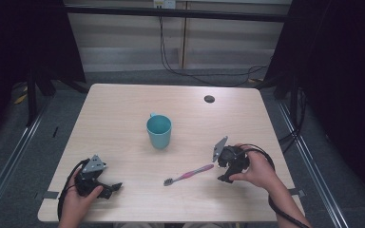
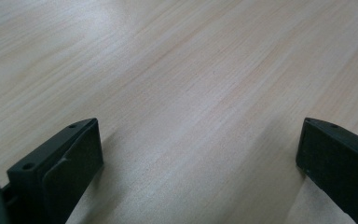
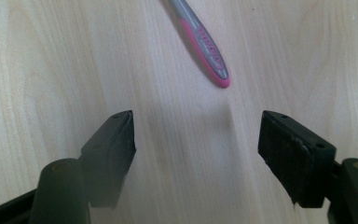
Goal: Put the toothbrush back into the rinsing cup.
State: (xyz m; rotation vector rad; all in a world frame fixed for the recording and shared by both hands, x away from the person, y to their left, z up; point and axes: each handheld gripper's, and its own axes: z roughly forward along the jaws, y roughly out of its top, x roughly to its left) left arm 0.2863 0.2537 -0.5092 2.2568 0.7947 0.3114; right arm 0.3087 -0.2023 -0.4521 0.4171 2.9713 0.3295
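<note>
In the high view the toothbrush (image 1: 188,175), pink and grey, lies flat on the pale wooden table (image 1: 123,114) in the lower middle of the frame, slanting from its bristled head at lower left up to the handle end at upper right. The right gripper (image 1: 224,173), held in a hand at the lower right of the frame, sits just beside that handle end, a little to its right, without touching it. In the right gripper view the toothbrush (image 3: 204,46) handle comes down from the top centre of the frame, and its rounded pink tip ends above the gap between the two black jaws, closer to the right-hand one; the jaws stand apart with bare wood between them and nothing in their grasp. The left gripper (image 1: 111,190) rests low at the lower left of the high view, in the other hand, well apart from the toothbrush. In the left gripper view its jaws are spread wide at the bottom corners of the frame, with plain table surface between them. A teal cup (image 1: 159,131) stands upright near the middle of the table, above the toothbrush in the frame and apart from it.
</note>
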